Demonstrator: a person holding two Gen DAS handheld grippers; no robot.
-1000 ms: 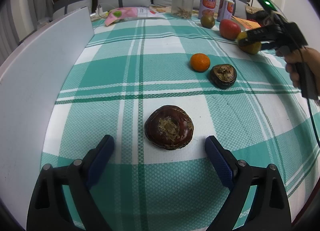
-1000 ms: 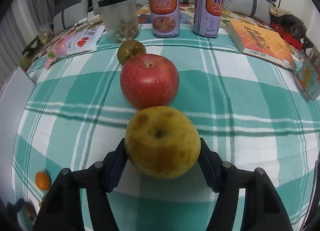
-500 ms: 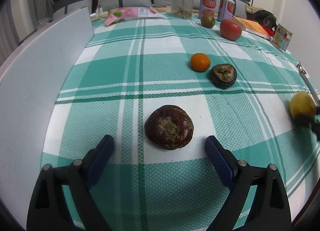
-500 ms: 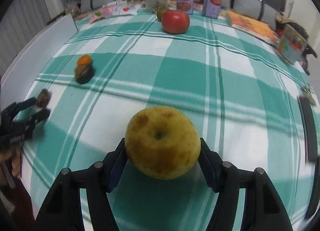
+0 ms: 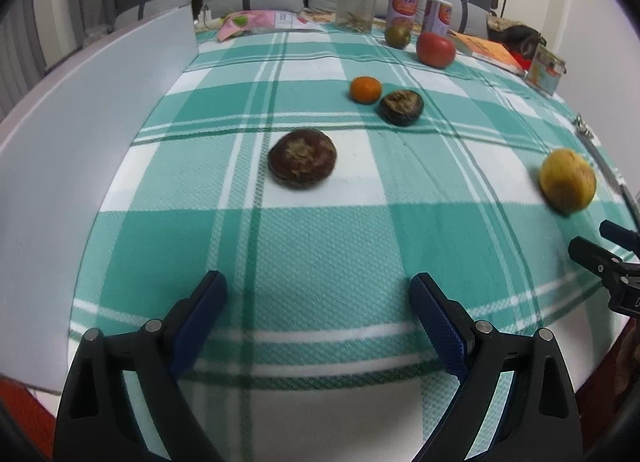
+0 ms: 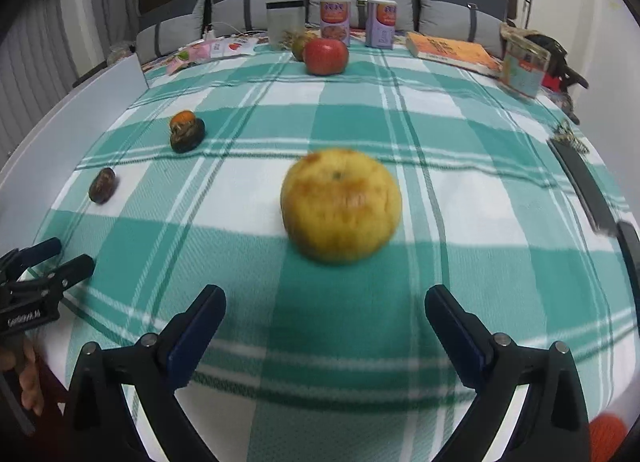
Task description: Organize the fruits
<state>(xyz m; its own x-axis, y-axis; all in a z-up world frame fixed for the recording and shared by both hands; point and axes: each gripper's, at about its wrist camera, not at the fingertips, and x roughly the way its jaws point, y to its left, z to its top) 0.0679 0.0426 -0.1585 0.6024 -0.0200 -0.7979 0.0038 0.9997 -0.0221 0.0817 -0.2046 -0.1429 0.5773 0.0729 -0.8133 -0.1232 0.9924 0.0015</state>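
Observation:
A yellow apple (image 6: 341, 204) lies on the green checked cloth (image 6: 460, 262) just ahead of my open, empty right gripper (image 6: 325, 326); it also shows in the left wrist view (image 5: 567, 179). My left gripper (image 5: 318, 318) is open and empty, well back from a dark brown fruit (image 5: 302, 157). Farther off lie an orange (image 5: 365, 89), a second dark fruit (image 5: 401, 107), a red apple (image 5: 435, 49) and a small green-brown fruit (image 5: 397, 36).
A white board (image 5: 80, 166) stands along the left edge. At the back stand a clear jar (image 5: 357, 6), two cans (image 5: 402, 8), a snack bag (image 5: 256, 20), a book (image 6: 452, 52) and a small box (image 6: 525, 68). A dark strap (image 6: 582, 186) lies at the right edge.
My right gripper carried the yellow apple from beside the red apple to the near right, opened and let it go. My left gripper drew back from the dark brown fruit.

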